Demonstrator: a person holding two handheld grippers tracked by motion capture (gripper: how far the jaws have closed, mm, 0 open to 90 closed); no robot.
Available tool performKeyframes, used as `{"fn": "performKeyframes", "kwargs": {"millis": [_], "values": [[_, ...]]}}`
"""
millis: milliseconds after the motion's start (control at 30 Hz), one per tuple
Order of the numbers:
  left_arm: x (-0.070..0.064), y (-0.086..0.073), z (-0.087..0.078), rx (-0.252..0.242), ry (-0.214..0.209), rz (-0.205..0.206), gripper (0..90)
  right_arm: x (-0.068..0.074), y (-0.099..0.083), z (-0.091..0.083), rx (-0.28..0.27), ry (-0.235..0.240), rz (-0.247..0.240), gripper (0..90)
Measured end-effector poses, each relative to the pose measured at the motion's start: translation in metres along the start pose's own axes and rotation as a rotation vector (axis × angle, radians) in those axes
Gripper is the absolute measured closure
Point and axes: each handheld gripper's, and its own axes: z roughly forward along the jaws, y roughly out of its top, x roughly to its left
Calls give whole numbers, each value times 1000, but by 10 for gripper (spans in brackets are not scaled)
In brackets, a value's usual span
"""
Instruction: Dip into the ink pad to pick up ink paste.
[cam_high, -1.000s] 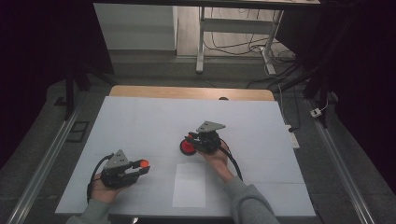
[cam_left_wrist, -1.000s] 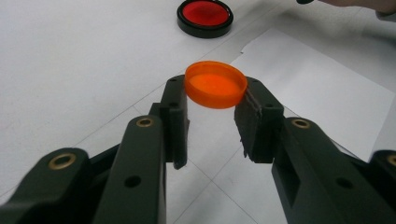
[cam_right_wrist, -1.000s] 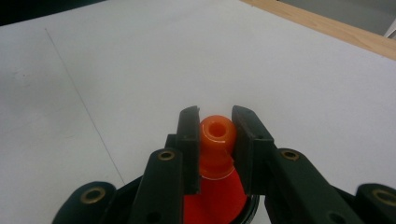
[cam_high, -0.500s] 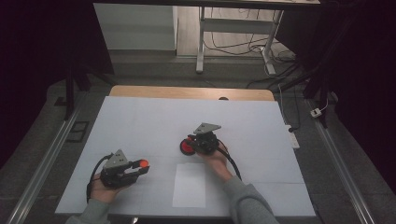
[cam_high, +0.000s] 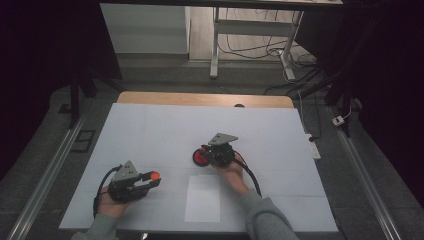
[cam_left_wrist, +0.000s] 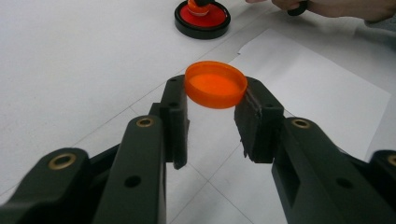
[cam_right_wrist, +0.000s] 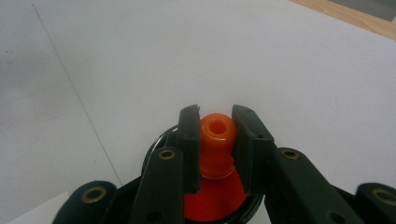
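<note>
My left gripper (cam_left_wrist: 217, 95) is shut on a flat orange cap (cam_left_wrist: 215, 85), held by its rim just above the table; from above, the left gripper (cam_high: 151, 180) and the cap (cam_high: 155, 176) sit at the front left. My right gripper (cam_right_wrist: 217, 122) is shut on the orange spout (cam_right_wrist: 217, 130) of a round red piece with a black rim (cam_right_wrist: 215, 198). That red piece (cam_high: 201, 158) rests on the table's middle, with the right gripper (cam_high: 206, 152) at it. The left gripper view shows the red piece (cam_left_wrist: 202, 19) farther off.
A white sheet (cam_high: 150, 130) covers the table, with a wooden strip (cam_high: 200, 99) along the far edge. A smaller white paper (cam_high: 202, 198) lies near the front edge between the hands. Metal rails run down both sides of the table.
</note>
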Motion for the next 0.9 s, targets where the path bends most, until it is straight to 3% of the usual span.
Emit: {"fn": "performKeyframes", "kwargs": {"millis": [900], "values": [[2,0,-2,-3,12,-3,657,-1,-1,0,-10,4,12,729]]}}
